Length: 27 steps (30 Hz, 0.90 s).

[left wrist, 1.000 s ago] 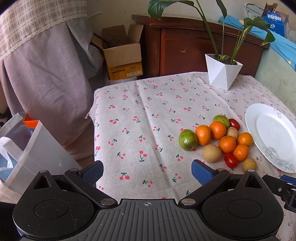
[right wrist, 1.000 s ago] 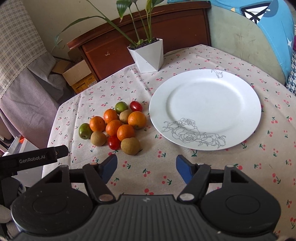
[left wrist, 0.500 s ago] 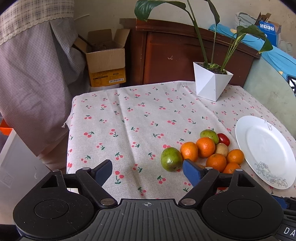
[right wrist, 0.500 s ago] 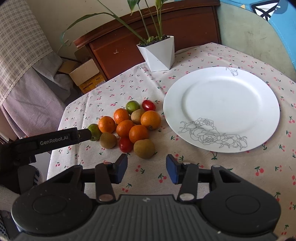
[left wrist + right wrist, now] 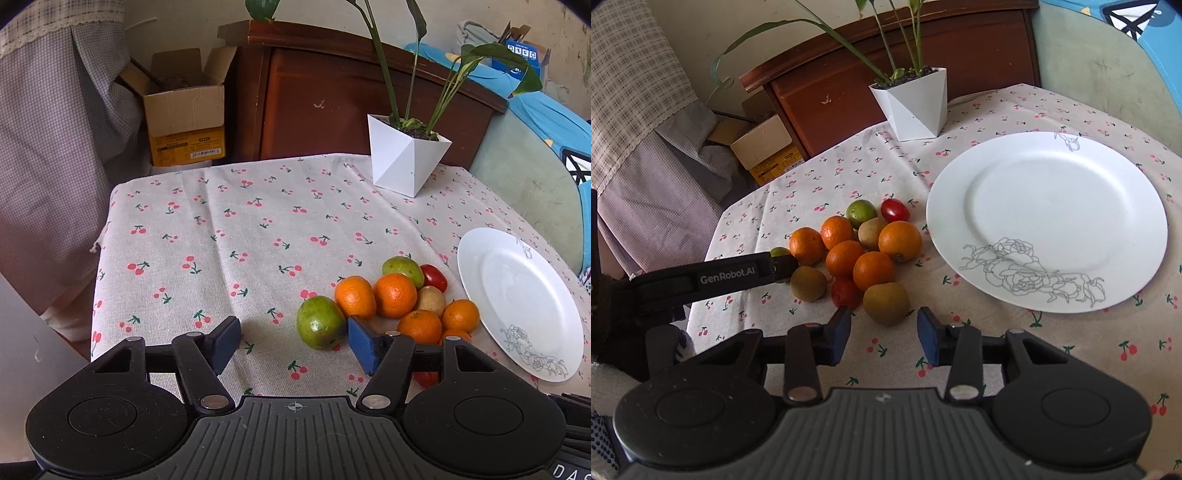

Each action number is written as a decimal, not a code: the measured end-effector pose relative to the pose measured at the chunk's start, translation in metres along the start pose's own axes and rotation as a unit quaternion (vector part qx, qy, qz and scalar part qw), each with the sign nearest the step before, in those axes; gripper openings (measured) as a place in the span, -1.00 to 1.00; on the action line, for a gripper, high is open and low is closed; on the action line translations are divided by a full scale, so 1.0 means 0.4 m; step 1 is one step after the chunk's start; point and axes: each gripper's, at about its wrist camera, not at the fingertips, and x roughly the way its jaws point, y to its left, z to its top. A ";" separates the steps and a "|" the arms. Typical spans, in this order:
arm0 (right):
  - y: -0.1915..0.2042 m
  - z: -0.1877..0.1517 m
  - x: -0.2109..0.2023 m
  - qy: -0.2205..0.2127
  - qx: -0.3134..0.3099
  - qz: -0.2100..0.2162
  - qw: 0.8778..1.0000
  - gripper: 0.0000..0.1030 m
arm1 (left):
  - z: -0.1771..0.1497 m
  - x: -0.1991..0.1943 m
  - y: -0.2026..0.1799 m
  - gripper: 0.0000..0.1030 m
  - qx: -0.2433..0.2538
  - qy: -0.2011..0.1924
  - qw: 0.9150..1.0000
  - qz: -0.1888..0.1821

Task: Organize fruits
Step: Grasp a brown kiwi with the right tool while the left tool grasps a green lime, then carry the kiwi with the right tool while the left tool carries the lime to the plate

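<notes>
Fruit (image 5: 857,254) lies heaped on the surface beside the bare plate (image 5: 1137,184), its likely destination. Both grippers, left (image 5: 293,343) and right (image 5: 884,334), hover empty, fingers narrowing toward the pile's near edge.

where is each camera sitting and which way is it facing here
Left wrist: on the left gripper, aimed down over the cherry-print tablecloth at the near green fruit; jaws closing.
Right wrist: on the right gripper, facing the brown fruit and white plate; jaws closing, left gripper's finger visible.
Shared: the fruit pile, plate, white plant pot.
</notes>
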 end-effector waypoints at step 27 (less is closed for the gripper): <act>-0.007 -0.003 0.009 -0.015 -0.002 0.005 1.000 -0.44 | -0.011 -0.006 -0.010 -0.48 0.000 -0.010 1.000 -0.028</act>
